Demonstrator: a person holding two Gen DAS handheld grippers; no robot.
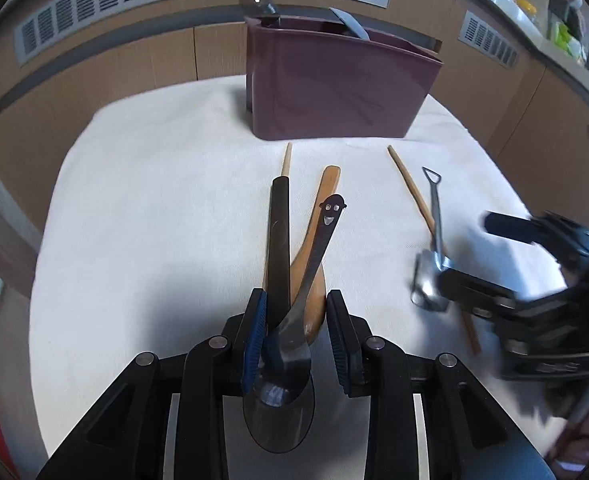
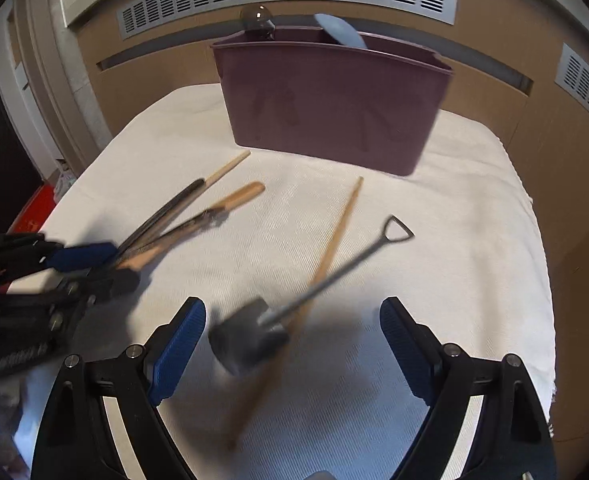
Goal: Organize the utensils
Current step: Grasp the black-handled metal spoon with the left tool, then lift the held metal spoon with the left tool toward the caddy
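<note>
Left claw clamped on bundled spoons. Right claw spread apart above shovel spoon and chopstick, mid-tabletop.

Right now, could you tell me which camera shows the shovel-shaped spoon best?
The right wrist view: the shovel-shaped spoon lies whole between its open fingers, slightly blurred. In the left wrist view, the right gripper partly covers its bowl.

A maroon caddy stands upright at the far side of the white cloth, with 2 spoon bowls poking above its rim: a dark spoon and a pale blue spoon. Nearer lie a black spoon, a wooden spoon and a smiley-face spoon, bunched together. Well apart, a shovel spoon crosses a chopstick.
</note>
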